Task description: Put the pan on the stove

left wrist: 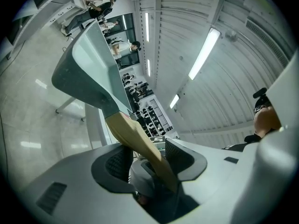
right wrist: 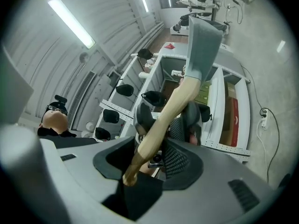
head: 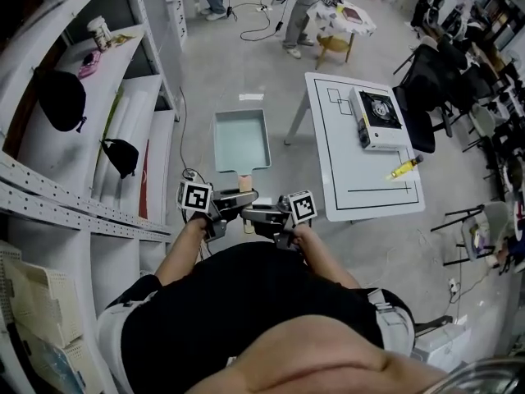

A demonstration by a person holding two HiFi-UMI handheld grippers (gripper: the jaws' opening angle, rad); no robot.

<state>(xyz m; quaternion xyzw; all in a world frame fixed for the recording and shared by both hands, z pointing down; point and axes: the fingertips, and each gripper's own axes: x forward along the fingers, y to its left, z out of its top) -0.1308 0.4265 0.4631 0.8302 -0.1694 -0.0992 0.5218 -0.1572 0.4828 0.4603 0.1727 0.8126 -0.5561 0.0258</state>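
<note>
Square pale-green pan (head: 241, 140) is hanging in the air over the floor, well apart from the portable gas stove (head: 378, 116) on the white table (head: 328, 187). Left gripper (head: 230, 203) and right gripper (head: 261, 213) are both pinching its wooden handle (head: 245, 184) (jaws wide around it, from opposite sides). Risk: the pan is sticking far out from the grip, so the handle could be twisting or slipping in the pads. The rim could also be clipping the table edge on approach.

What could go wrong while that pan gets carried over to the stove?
1. The left gripper and right gripper clamp only the wooden handle. The pan sticks far out in front, so it might tip or twist loose.
2. The stove sits close to the table edge, so a bump from the pan could shove it off.
</note>
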